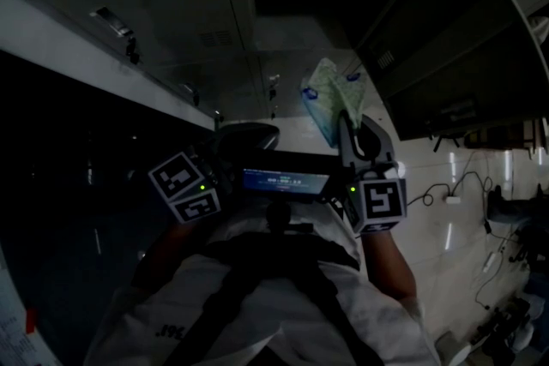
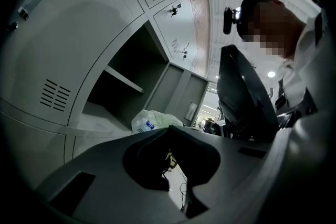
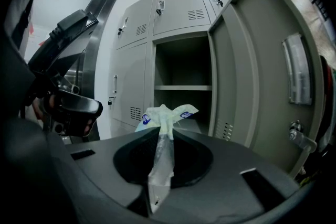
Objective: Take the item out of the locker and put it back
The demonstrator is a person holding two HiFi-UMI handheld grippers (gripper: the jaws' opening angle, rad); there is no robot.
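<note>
Plastic bag [image 3: 165, 115], thin, crinkled and translucent with blue print, pinched by its twisted neck in the jaws of the right gripper [image 3: 164, 132], held up in front of the open grey metal locker [image 3: 184, 87]. Contents dim, possibly a bottle. Jaws of the left gripper [image 2: 168, 129] pressed together, nothing between.

Of the plastic bag [image 3: 164, 113], the lower part is hidden behind the right gripper [image 3: 161, 132] (only the crumpled top and the pinched tail are shown), and its blue print is too small to be read. In the head view, the jaws of the left gripper [image 2: 169, 129] are lost in darkness.
</note>
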